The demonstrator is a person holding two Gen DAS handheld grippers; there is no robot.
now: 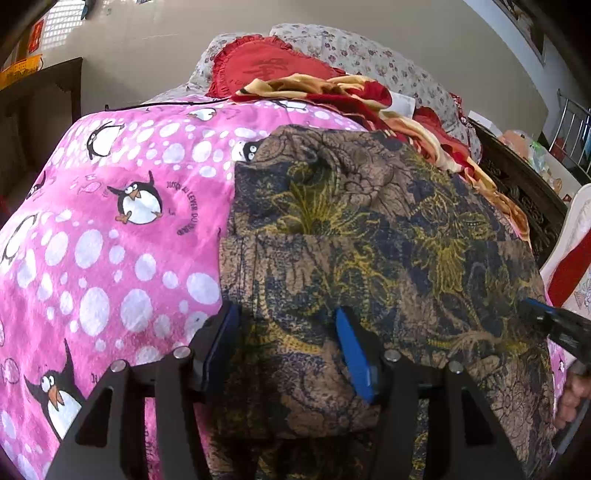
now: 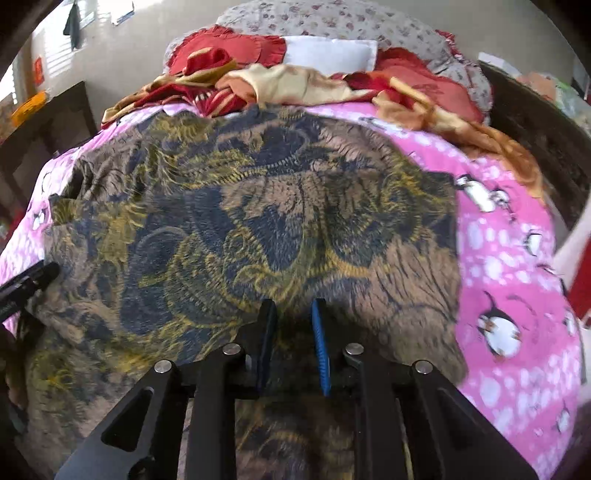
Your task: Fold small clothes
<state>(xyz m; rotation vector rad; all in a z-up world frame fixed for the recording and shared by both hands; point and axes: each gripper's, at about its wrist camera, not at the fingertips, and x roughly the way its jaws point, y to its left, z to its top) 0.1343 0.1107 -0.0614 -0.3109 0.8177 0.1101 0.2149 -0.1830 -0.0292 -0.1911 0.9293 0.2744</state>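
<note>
A brown, navy and yellow patterned garment (image 1: 388, 236) lies spread on a pink penguin-print bedsheet (image 1: 92, 240). My left gripper (image 1: 284, 321) is open, its jaws wide apart over the garment's near left edge. In the right wrist view the same garment (image 2: 240, 221) fills the middle. My right gripper (image 2: 293, 314) has its jaws a narrow gap apart with the garment's near edge bunched between them. The right gripper also shows at the right edge of the left wrist view (image 1: 554, 321). The left gripper's tip shows at the left edge of the right wrist view (image 2: 29, 280).
A heap of red and tan cloth (image 2: 295, 85) and floral pillows (image 2: 332, 18) lie at the bed's head. A dark wooden bed frame (image 1: 517, 184) runs along the right. Dark furniture (image 1: 40, 110) stands to the left. The pink sheet (image 2: 517, 277) shows bare on the right.
</note>
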